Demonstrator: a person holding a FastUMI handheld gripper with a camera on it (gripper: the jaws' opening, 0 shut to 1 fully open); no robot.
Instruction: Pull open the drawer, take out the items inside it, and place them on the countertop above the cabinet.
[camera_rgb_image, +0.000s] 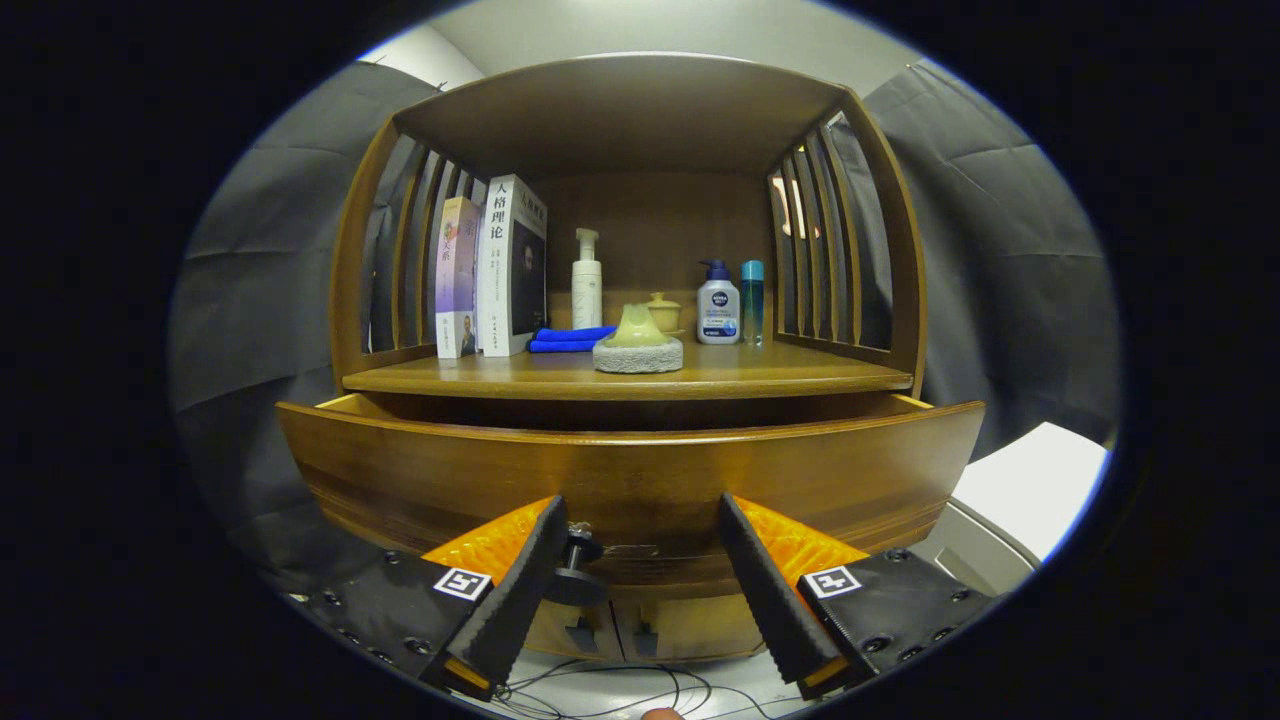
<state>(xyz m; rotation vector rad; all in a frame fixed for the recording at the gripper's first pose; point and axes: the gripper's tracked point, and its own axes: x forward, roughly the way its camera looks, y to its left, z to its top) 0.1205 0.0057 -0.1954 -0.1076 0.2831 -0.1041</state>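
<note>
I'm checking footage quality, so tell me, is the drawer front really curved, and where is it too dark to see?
Gripper view: fisheye bends the drawer front and countertop; the drawer's open gap is in deep shadow, contents unreadable; gripper open, the knob beside one finger; focus sharp.

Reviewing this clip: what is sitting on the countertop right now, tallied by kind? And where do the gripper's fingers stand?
Books: 2
Bottles: 3, white pump bottle, lotion bottle, teal bottle
Blue cloth: 1
Sponge on grey pad: 1
Small yellow jar: 1
Total: 8
The gripper is open, at the pulled-out drawer, its knob beside one finger.
</note>
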